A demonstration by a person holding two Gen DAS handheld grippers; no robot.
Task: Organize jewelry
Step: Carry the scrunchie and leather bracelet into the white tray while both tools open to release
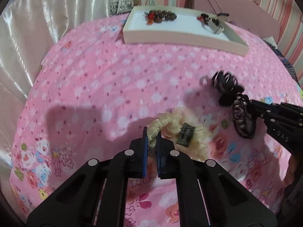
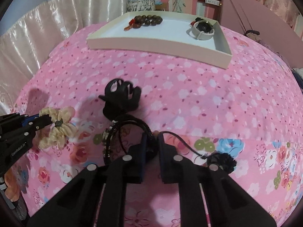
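Note:
My left gripper [image 1: 152,141] is shut on a cream scrunchie [image 1: 170,124], which also shows in the right wrist view [image 2: 56,126]. My right gripper [image 2: 151,141] is shut on a black cord bracelet [image 2: 121,130] with a metal charm and a tassel end [image 2: 221,160]; the bracelet shows in the left wrist view [image 1: 242,117]. A black claw hair clip [image 2: 122,98] lies on the bedspread just beyond the bracelet. A white tray [image 2: 151,43] farther back holds a brown bead bracelet [image 2: 149,20] and a grey-strapped watch [image 2: 202,28].
A pink flowered bedspread [image 2: 189,94] covers the bed. Shiny cream curtains [image 2: 47,28] hang at the left. A pink headboard panel [image 2: 255,15] stands at the back right, with bags [image 2: 142,1] behind the tray.

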